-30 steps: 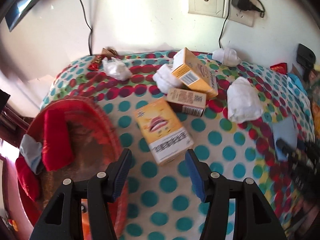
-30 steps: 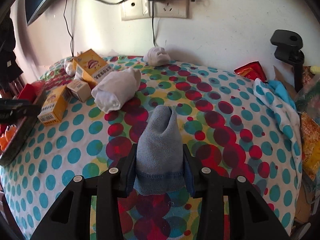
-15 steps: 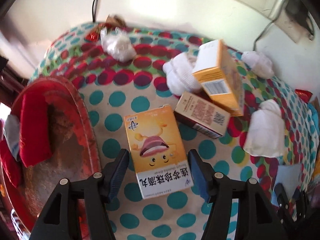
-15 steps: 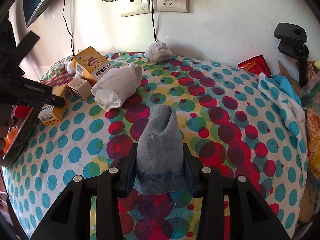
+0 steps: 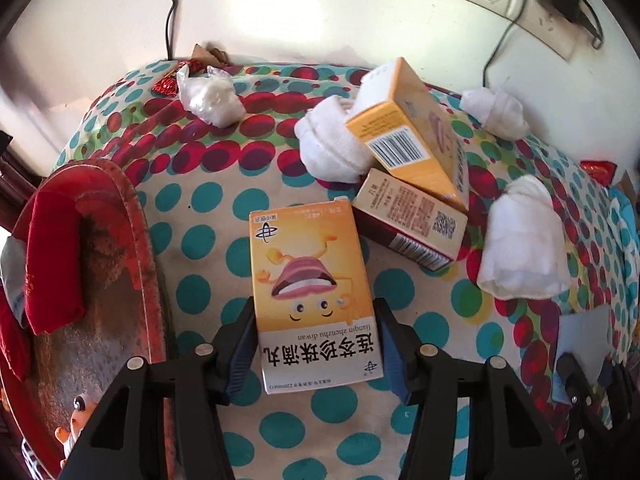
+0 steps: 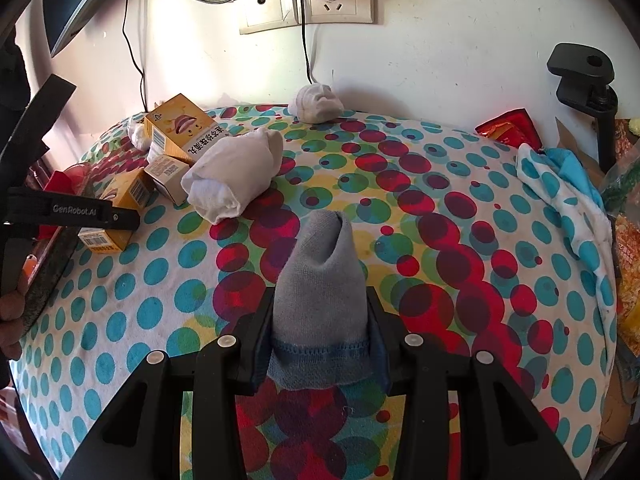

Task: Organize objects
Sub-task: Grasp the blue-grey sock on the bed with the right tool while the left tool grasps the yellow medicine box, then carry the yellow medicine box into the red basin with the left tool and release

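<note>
Left gripper [image 5: 316, 340] jaws just closing — pads [image 5: 240, 344] touching orange box [image 5: 310, 280].

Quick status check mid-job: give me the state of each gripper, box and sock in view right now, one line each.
left gripper: jaws just closing around the yellow box, pads at its sides
yellow box: flat on the cloth, face up
right gripper: shut on the grey sock
grey sock: rolled, held
second yellow box: tilted, leaning on a white sock and the brown box
brown box: lying flat
white sock: rolled, loose
red tray: holds red cloth
</note>
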A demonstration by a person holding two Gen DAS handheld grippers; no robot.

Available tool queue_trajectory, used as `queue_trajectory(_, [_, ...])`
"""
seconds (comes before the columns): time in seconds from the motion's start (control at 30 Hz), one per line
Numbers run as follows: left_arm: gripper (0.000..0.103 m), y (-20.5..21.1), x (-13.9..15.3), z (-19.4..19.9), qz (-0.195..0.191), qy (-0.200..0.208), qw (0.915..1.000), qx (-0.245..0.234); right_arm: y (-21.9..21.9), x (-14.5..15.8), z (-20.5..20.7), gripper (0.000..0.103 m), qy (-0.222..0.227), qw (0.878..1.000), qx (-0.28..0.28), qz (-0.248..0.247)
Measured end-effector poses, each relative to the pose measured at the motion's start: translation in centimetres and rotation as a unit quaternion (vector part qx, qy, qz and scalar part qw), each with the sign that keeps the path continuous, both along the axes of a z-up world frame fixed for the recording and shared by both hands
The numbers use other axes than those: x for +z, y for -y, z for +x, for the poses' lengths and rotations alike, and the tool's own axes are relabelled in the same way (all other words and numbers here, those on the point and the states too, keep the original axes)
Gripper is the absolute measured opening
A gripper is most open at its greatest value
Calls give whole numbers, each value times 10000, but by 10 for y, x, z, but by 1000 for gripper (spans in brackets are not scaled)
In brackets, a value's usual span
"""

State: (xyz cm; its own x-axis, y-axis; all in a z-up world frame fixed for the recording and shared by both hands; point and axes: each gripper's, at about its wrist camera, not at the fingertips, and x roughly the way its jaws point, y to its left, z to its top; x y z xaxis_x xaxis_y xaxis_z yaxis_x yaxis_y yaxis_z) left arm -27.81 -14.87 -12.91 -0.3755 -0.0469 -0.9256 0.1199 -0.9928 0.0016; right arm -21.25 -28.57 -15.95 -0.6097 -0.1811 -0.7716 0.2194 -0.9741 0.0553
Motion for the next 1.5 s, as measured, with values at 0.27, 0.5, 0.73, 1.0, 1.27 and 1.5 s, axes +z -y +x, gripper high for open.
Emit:
queue_trajectory(0.27, [54, -6, 14, 20, -42, -206, 9993, -313, -9, 5, 5, 39, -2, 10000, -13, 18])
queue_trajectory(0.5, [54, -1, 27, 45, 85, -307, 9978, -586, -9, 6, 5, 39, -20, 9999, -28, 112])
queue_trajectory(0.73, [54, 4, 37, 65, 146, -396, 9962, -757, -5, 7, 7, 39, -29, 9999, -43, 141])
queue_trajectory(1.0, [54, 27, 48, 82, 107, -519, 9963, -683, -3, 8, 7, 40, -31, 9998, -62, 178])
queue_trajectory(1.27, [54, 63, 56, 96, 28, -592, 9974, -419, -4, 8, 7, 40, -32, 9998, -85, 185])
queue_trajectory(1.5, [54, 107, 68, 113, -47, -742, 9971, -133, -5, 8, 8, 41, -35, 9997, -106, 198])
